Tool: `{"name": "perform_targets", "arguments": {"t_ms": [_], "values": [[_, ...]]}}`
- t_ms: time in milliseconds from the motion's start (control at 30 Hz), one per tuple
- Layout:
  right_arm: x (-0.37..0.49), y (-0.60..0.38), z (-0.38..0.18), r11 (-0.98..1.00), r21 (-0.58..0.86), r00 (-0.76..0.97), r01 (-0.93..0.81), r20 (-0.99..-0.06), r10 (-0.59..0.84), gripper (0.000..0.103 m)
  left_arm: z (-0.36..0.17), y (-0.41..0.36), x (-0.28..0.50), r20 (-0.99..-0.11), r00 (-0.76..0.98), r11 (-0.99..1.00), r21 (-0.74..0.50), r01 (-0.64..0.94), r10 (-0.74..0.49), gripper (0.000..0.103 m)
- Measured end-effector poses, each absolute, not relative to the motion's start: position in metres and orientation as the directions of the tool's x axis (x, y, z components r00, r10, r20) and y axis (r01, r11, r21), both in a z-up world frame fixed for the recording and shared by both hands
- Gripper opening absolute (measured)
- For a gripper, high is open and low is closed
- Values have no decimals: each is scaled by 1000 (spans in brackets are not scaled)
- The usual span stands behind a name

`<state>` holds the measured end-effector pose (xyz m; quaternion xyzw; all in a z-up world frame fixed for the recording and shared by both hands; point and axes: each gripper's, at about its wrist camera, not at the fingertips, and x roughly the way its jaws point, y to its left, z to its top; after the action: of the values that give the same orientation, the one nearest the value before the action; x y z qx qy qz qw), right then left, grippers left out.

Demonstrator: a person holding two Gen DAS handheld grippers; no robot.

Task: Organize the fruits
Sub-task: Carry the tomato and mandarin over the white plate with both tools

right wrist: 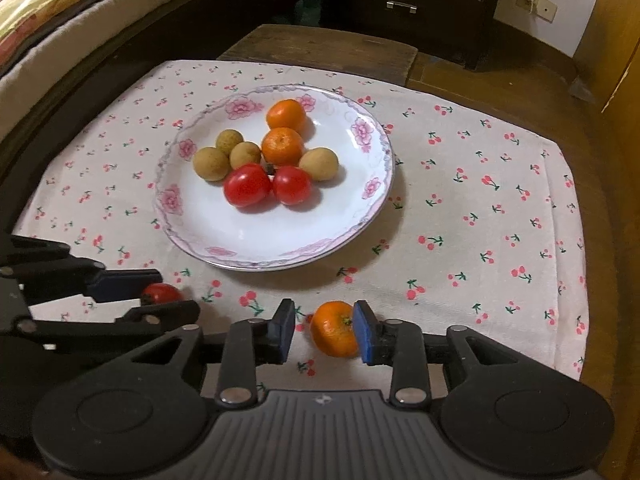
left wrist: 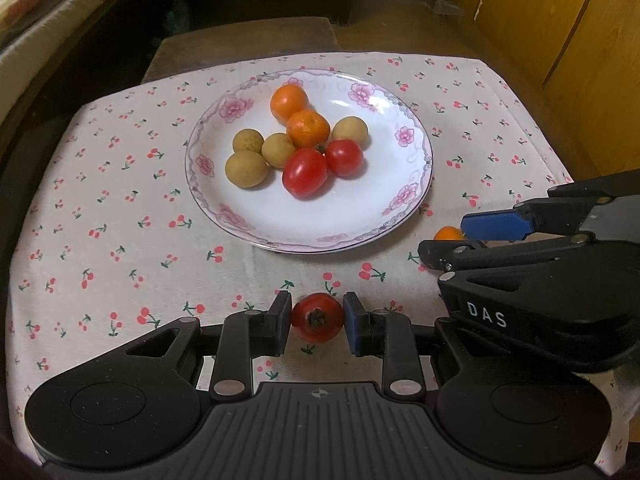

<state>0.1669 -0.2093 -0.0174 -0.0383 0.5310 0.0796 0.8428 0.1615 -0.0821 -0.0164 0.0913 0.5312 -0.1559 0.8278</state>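
Gripping a small red tomato (left wrist: 317,317) between its blue pads, the left gripper (left wrist: 316,322) sits clamped just above the cherry-print tablecloth (left wrist: 120,220), near the front rim of the white floral-edged plate (left wrist: 256,216). Over on the other side, the right gripper (right wrist: 325,330) stands around a small orange mandarin (right wrist: 334,328): the right-hand pad touches the peel, but there's a clear gap at the left-hand pad, so that's no squeeze; those jaws are slack. The mandarin looks to be resting on the cloth. Already on the plate: two mandarins, four tan longans and two red tomatoes, grouped by kind.

My read is that both fruits are bound for the plate. To do it well, centre the mandarin between the pads before closing, squeeze gently, since soft fruit bruises, then lift clear over the rim and set each one beside its own kind without nudging the pile.
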Motion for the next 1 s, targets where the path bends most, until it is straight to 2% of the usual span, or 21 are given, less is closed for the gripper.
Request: {"name": "perform_targets", "arguments": {"t_ms": [100, 333, 500, 700, 1000], "values": [[168, -210, -22, 985, 1, 415, -173, -907, 74, 41, -17, -83, 161, -910, 382, 934, -16, 357, -162, 36], [171, -218, -34, 989, 3, 403, -148, -913, 63, 41, -18, -83, 162, -910, 382, 934, -15, 357, -161, 36], [173, -222, -34, 991, 23, 415, -130, -907, 75, 30, -20, -85, 162, -912, 378, 932, -12, 362, -158, 36], [174, -218, -34, 989, 16, 420, -146, -904, 77, 29, -34, -87, 162, -926, 354, 934, 5, 356, -130, 36], [167, -215, -24, 985, 10, 439, -172, -895, 85, 29, -24, -84, 159, -910, 390, 939, 3, 344, -139, 35]]}}
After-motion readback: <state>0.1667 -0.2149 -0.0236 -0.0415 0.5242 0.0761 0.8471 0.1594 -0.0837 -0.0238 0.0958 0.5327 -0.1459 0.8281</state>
